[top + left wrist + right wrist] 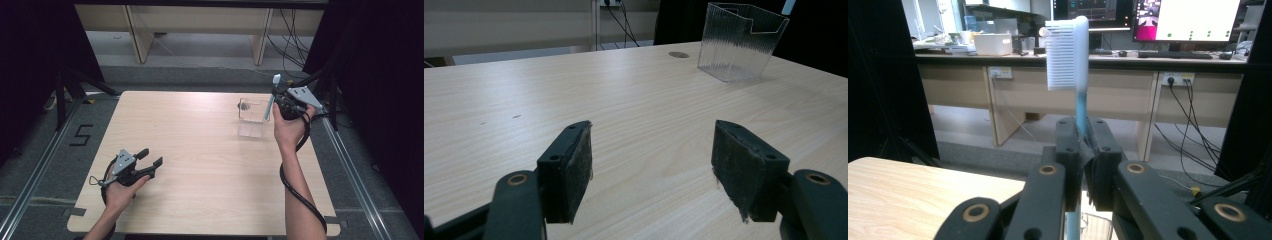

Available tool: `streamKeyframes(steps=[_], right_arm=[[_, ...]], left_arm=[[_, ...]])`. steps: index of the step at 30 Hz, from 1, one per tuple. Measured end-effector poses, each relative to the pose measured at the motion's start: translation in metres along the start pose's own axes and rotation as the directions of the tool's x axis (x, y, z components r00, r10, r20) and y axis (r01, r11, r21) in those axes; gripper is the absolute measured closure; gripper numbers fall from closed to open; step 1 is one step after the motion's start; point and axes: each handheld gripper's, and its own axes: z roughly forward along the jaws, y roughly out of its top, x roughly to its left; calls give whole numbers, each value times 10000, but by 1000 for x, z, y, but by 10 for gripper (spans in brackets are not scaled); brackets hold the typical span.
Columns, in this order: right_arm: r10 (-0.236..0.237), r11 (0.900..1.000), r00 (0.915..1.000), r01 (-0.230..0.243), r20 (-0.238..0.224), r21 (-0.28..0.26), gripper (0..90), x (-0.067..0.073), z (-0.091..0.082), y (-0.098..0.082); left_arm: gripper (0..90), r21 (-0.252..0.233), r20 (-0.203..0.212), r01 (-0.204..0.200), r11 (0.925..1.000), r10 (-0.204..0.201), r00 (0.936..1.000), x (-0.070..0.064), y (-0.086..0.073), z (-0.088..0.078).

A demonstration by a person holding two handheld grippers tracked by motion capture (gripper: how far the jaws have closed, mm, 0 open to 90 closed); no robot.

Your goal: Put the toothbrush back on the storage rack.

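So we've got the toothbrush (1072, 55) pinched by its blue handle in our right gripper (1082, 145), jaws clamped tight on it, white bristle head sticking straight up. From the high view it's at the far right of the table (200, 165), with the handle's lower end reaching down into the clear ribbed container (252, 117) just beside the gripper. Our left gripper (150, 162) sits well apart at the near left corner, jaws spread wide with nothing between them, just above the wood.
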Motion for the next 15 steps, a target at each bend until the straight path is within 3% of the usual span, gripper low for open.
streamKeyframes(steps=[15], right_arm=[[77, 10000, 9999, -78, 116, 46, 860, -4, 8, -1]], left_arm=[[322, -11, 12, 55, 10000, -55, 10000, 0, -2, 0]])
